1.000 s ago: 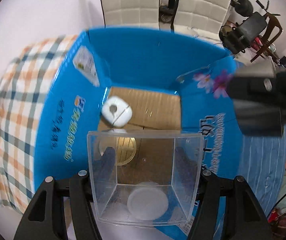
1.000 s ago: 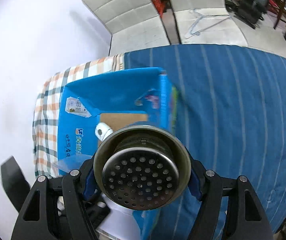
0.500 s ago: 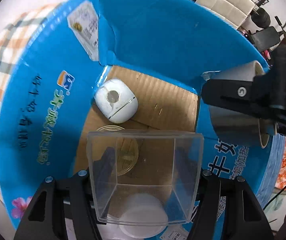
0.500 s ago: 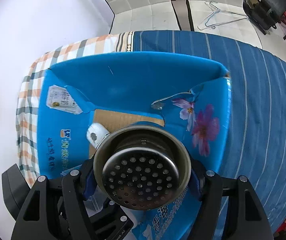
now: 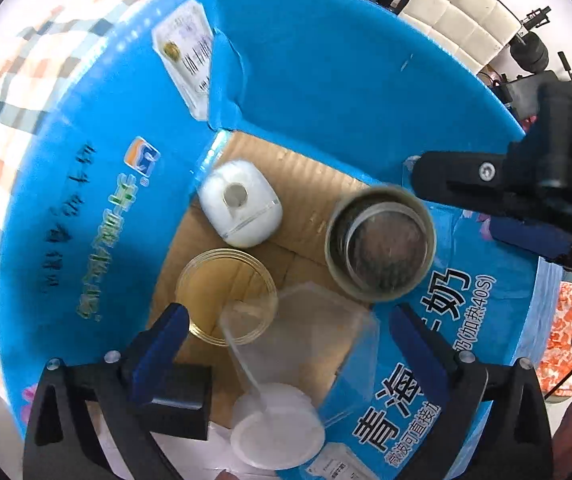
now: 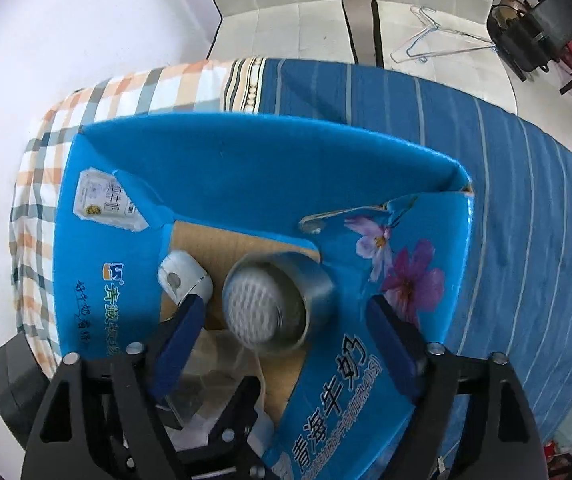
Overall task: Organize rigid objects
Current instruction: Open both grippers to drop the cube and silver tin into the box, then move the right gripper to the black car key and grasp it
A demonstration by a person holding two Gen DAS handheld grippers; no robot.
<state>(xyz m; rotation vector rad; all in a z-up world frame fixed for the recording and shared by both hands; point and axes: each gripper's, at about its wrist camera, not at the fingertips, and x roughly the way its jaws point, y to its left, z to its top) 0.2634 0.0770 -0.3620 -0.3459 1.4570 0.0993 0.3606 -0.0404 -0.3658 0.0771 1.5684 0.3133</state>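
The left gripper (image 5: pixel 286 344) stands spread wide over the blue carton (image 5: pixel 326 80), its pads clear of the clear plastic tub (image 5: pixel 306 344) tilted between them above the cardboard floor. The right gripper (image 6: pixel 286 332) is likewise wide open, with the blurred metal strainer cup (image 6: pixel 278 300) loose between its fingers, touching neither. Farther in lie a round clear lid (image 5: pixel 214 284) and a white case (image 5: pixel 242 204).

The left claw (image 5: pixel 286 344) has two matte black plastic arms with dark blue pads on the inner faces of the fingers (image 5: pixel 166 336) and small silver screws on top. The right claw (image 6: pixel 286 332) has the same black frame, blue pads and silver screws.
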